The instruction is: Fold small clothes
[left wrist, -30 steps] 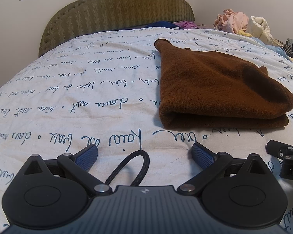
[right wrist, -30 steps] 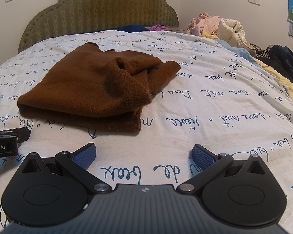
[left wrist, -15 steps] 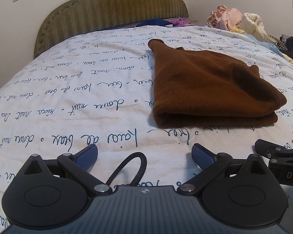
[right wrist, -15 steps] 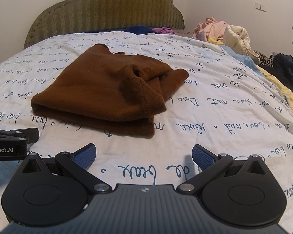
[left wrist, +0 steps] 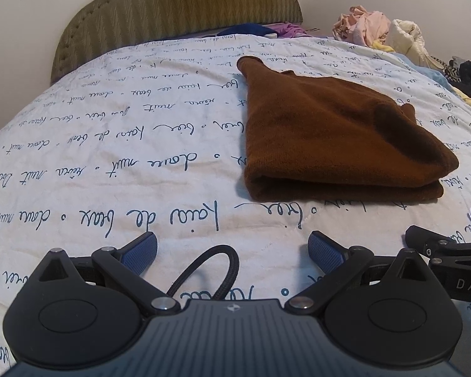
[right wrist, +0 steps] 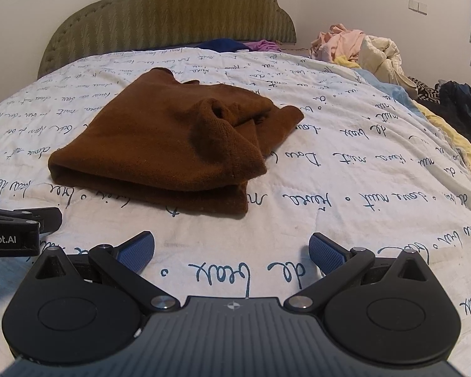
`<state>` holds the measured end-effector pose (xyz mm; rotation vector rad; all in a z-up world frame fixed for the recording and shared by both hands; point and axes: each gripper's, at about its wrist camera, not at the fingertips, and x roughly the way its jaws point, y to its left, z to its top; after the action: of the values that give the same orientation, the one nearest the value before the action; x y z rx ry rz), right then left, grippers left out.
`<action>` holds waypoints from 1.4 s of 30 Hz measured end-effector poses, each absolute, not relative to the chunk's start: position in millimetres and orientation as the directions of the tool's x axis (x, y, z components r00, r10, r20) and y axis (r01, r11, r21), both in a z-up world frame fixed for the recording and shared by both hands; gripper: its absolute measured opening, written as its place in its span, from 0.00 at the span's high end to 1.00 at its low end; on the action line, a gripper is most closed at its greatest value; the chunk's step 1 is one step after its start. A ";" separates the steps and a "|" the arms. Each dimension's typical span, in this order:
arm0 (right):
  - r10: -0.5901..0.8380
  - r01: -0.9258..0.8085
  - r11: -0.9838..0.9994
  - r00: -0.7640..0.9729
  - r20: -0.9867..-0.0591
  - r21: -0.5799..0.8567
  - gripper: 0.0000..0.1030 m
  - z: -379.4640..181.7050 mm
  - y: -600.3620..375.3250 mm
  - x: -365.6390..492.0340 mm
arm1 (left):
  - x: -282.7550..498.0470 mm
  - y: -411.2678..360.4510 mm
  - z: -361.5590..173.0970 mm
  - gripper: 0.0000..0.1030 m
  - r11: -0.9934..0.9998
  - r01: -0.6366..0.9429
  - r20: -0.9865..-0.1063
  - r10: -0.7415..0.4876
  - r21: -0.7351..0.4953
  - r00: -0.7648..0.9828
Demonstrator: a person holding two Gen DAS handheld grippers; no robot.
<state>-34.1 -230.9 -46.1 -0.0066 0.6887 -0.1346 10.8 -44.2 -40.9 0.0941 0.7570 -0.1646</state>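
A brown knit garment [left wrist: 323, 135] lies folded on the white bedspread with blue script [left wrist: 110, 144]; its folded edge faces me and a sleeve end sticks out at the back. In the right wrist view the same garment [right wrist: 172, 144] shows a bunched top layer on its right side. My left gripper [left wrist: 232, 248] is open and empty, low over the bedspread, short of the garment and to its left. My right gripper [right wrist: 232, 248] is open and empty, in front of the garment's right corner. Each gripper's body shows at the other view's edge.
A green padded headboard [left wrist: 179, 12] stands at the back. A heap of pink and cream clothes [right wrist: 358, 47] lies at the far right of the bed, with dark clothes [right wrist: 461, 103] beyond. Blue and purple clothes [right wrist: 235, 45] lie by the headboard.
Both grippers have drawn back from the garment and risen a little; it looks farther away. Both stay open and the garment has not moved.
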 end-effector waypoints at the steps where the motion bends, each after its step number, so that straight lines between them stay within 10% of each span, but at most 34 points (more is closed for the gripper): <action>1: -0.126 0.122 0.991 0.764 -0.633 -0.050 0.00 -46.2 -230.8 -34.0 | 11.2 -43.5 -40.4 0.00 0.983 0.181 -0.691 -0.114 0.025 0.714; 42: -0.096 0.095 0.995 0.775 -0.625 -0.036 0.00 -35.7 -228.5 -36.8 | 11.7 -40.8 -37.4 0.00 0.987 0.148 -0.691 -0.065 0.060 0.720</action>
<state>-36.8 -228.5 -35.7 -0.0027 0.6767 -0.1033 11.7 -40.8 -37.4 0.1141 0.7580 -0.1181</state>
